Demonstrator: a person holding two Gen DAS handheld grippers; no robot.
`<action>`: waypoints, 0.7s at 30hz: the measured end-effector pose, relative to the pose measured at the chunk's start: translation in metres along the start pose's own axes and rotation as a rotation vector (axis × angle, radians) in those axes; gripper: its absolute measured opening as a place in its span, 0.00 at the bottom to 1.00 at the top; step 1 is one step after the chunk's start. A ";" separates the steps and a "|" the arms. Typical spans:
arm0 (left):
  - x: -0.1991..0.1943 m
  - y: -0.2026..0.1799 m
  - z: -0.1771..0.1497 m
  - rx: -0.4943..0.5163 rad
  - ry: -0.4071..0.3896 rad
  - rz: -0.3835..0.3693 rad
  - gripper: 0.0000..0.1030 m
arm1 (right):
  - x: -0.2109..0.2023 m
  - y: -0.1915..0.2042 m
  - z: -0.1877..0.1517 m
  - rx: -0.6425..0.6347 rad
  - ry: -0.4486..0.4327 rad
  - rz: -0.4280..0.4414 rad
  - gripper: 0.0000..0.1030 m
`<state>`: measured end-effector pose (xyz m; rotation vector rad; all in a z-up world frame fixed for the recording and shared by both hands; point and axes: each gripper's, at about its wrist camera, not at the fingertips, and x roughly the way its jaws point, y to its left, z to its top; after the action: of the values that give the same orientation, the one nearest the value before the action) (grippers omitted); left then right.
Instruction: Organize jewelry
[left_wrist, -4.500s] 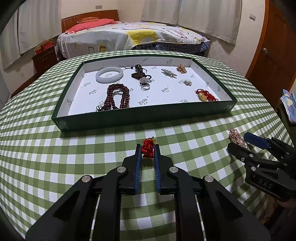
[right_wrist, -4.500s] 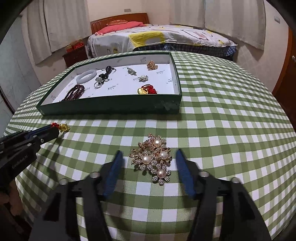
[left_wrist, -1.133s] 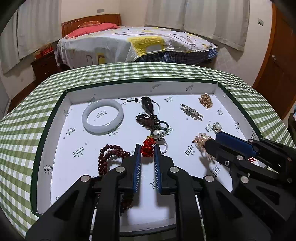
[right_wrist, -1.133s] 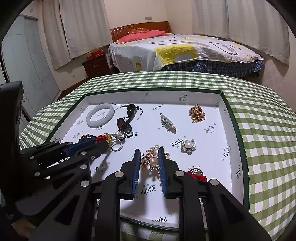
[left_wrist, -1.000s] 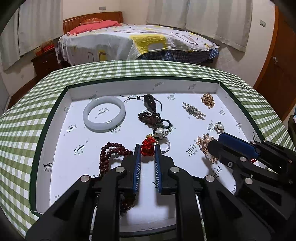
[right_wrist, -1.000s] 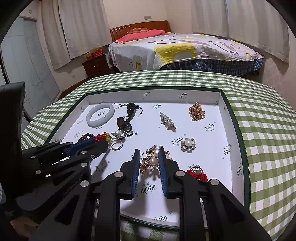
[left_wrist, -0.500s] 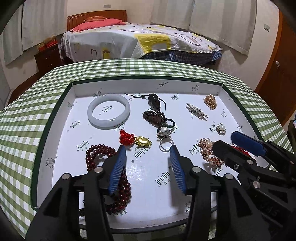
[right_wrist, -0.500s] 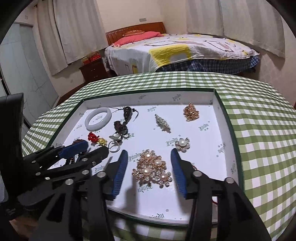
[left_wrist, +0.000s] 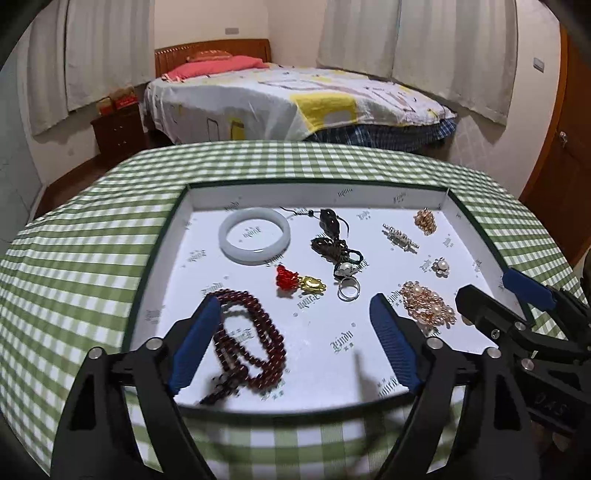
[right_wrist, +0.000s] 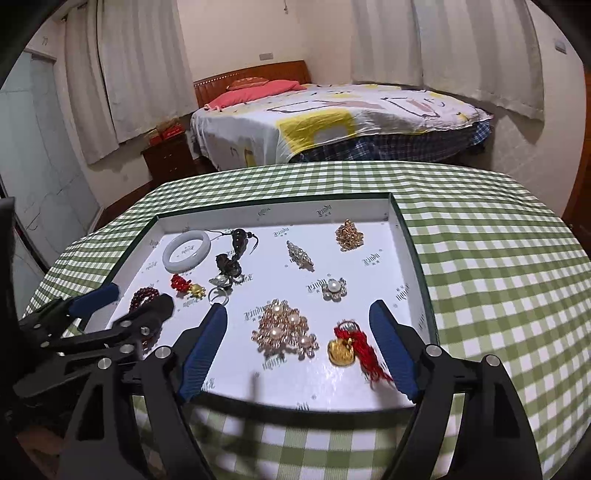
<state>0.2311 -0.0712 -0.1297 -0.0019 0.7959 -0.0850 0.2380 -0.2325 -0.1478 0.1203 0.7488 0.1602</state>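
A green tray (left_wrist: 162, 236) with a white floor holds the jewelry. My left gripper (left_wrist: 295, 306) hovers over its near part, jaws opening wide, with nothing pinched. The red-and-gold charm (left_wrist: 295, 282) lies loose on the floor just beyond its tips. My right gripper (right_wrist: 299, 314) is also opening. The gold pearl brooch (right_wrist: 286, 330) rests flat on the tray floor between its fingers, and neither pad touches it. Each gripper shows in the other's view: the right gripper (left_wrist: 485, 286) near the tray's right wall, the left gripper (right_wrist: 138, 297) at the left.
Also in the tray: a white bangle (left_wrist: 254, 240), a dark red bead bracelet (left_wrist: 247, 339), a dark corded pendant (left_wrist: 330, 236), a ring (left_wrist: 348, 288), a second red-and-gold charm (right_wrist: 351, 349) and several small brooches. The tray sits on a green checked tablecloth (right_wrist: 498, 295); a bed stands behind.
Both grippers have opened and let go: the red-and-gold charm and the pearl brooch now lie on the tray floor. Both grippers have drawn back and up a little.
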 end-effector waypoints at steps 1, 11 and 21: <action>-0.005 0.000 -0.001 0.002 -0.006 0.007 0.81 | -0.003 0.001 -0.001 0.001 -0.001 -0.001 0.74; -0.073 0.004 -0.012 0.004 -0.101 0.069 0.91 | -0.054 0.015 -0.009 -0.023 -0.050 -0.028 0.76; -0.139 0.004 -0.012 -0.009 -0.194 0.067 0.91 | -0.113 0.030 -0.003 -0.053 -0.134 -0.036 0.78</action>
<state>0.1256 -0.0556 -0.0389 0.0083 0.6022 -0.0177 0.1515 -0.2238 -0.0700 0.0661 0.6118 0.1366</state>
